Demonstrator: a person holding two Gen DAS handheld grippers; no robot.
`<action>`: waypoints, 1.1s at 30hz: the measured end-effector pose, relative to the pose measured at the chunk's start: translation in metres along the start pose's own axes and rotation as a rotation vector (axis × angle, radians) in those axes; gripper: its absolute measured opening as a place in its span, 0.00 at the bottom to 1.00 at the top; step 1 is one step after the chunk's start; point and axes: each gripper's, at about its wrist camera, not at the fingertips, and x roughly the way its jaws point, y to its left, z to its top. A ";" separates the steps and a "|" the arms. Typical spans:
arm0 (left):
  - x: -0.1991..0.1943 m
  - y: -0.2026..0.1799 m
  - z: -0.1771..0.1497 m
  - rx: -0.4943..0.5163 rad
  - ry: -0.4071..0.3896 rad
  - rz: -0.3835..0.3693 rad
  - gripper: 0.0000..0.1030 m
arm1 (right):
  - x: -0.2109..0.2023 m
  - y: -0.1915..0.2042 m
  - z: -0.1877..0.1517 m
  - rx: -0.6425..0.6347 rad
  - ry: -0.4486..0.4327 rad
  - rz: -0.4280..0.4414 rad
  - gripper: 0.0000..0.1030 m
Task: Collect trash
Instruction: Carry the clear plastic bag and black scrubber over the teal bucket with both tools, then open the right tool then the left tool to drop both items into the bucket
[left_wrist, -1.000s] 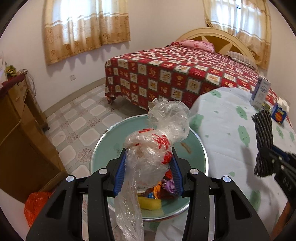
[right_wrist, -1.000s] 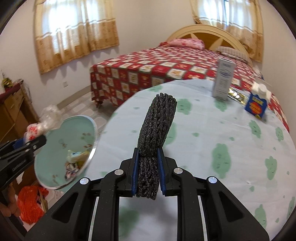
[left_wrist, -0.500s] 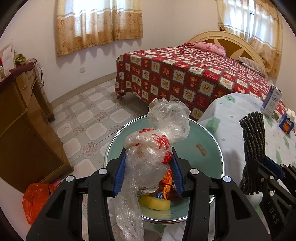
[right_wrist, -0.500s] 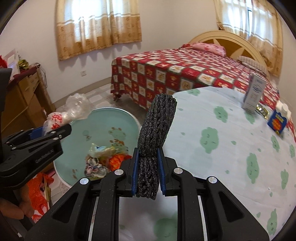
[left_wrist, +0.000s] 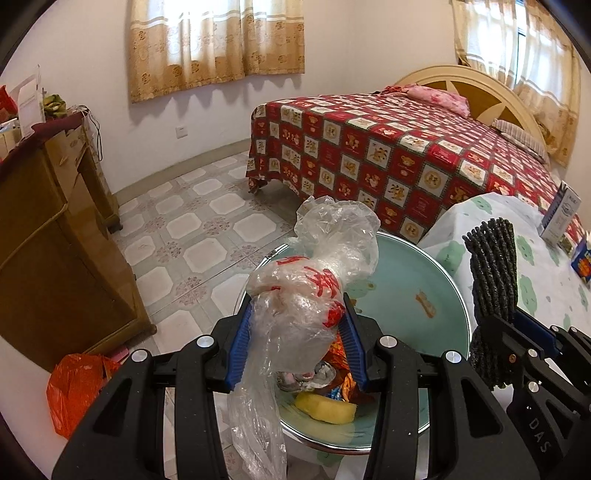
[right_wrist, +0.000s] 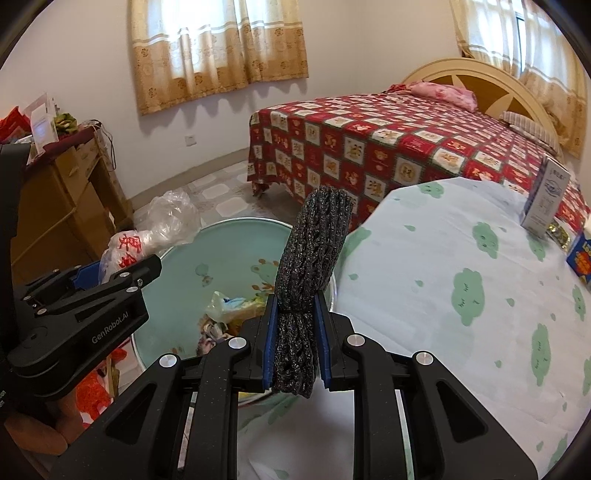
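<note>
The left hand-held gripper (left_wrist: 297, 343) clamps a crumpled plastic bag (left_wrist: 314, 291) above the basin (left_wrist: 417, 266). The right hand-held gripper (right_wrist: 295, 343) clamps a dark mesh bundle (right_wrist: 310, 258) beside the worktop (right_wrist: 461, 295).

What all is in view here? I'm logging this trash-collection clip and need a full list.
Crumpled clear plastic bag with red print: 1, clamped in the left gripper, above the basin.
Folded dark grey mesh pad: 1, clamped in the right gripper.
Round pale green enamel basin: 1, beside the table, holding wrappers and a yellow piece.
Table with white cloth and green patches: 1, right.
White carton: 1, far table edge.
Blue box: 1, beside the carton.
Bed with red patterned cover: 1, behind.
Wooden cabinet: 1, left.
Orange plastic bag: 1, on the floor by the cabinet.
Left gripper: black, blue pads, shut.
Right gripper: black, blue pads, shut.
</note>
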 end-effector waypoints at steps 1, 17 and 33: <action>0.001 0.000 0.000 0.002 0.002 0.002 0.43 | 0.001 0.000 0.000 -0.001 0.001 0.002 0.19; 0.007 0.006 0.001 -0.016 0.010 0.017 0.43 | 0.016 0.008 0.006 -0.018 0.027 0.022 0.19; 0.019 0.004 0.003 -0.019 0.022 0.014 0.43 | 0.028 0.005 0.013 -0.045 0.063 0.037 0.19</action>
